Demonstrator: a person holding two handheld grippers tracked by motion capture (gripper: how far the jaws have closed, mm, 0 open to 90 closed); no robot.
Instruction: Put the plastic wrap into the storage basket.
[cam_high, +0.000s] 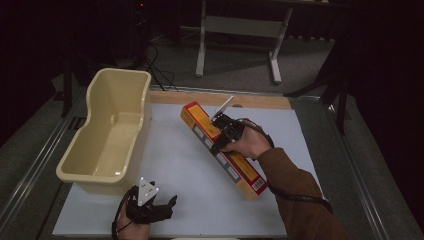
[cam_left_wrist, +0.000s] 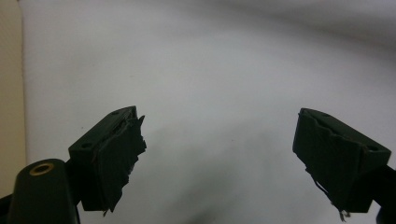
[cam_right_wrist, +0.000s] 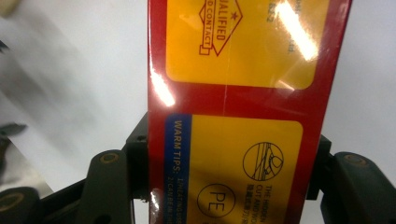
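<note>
A long red and yellow box (cam_high: 220, 149) lies slanted over the middle of the white mat, and my right gripper (cam_high: 220, 137) is shut on it about halfway along. In the right gripper view the black jaws press on both long sides of the box (cam_right_wrist: 243, 116), whose yellow label fills the space between them. My left gripper (cam_high: 165, 206) rests near the mat's front edge, below the tub. Its jaws stand wide apart in the left gripper view, where the left gripper (cam_left_wrist: 219, 158) has nothing but white mat between its fingers.
A cream plastic tub (cam_high: 107, 132) stands at the left side of the white mat (cam_high: 180, 170), its wall also at the left edge of the left gripper view. A wooden strip (cam_high: 260, 100) runs along the table's far edge. A table frame stands on the floor beyond.
</note>
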